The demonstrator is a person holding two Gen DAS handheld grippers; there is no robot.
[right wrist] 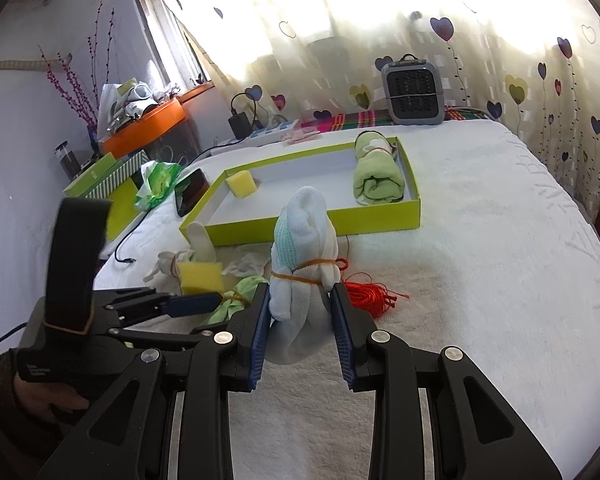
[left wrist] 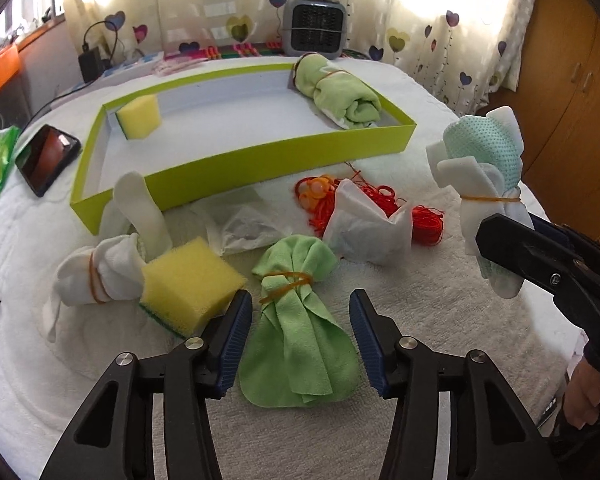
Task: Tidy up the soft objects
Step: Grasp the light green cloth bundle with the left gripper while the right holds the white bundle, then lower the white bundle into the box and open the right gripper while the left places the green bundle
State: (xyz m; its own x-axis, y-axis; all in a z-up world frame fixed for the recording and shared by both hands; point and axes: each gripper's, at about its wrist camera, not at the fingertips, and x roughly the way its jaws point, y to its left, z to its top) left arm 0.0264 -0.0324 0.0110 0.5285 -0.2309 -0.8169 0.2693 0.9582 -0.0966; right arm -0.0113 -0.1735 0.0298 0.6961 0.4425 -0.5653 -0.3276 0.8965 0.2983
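Two grippers seen, left gripper parted, green cloth bundle lain between its unpressed pads on the white bedspread, right gripper clamped on white-and-mint bundle, held aloft.

A green cloth bundle, tied with a rubber band, lies on the bed beside a yellow sponge. A white-and-mint bundle stands upright, held. The green box holds another sponge and a rolled green towel.

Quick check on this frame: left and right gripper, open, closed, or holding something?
Left gripper: open, astride the green cloth bundle, pads not pressing it.
Right gripper: closed on the white-and-mint cloth bundle, held upright.
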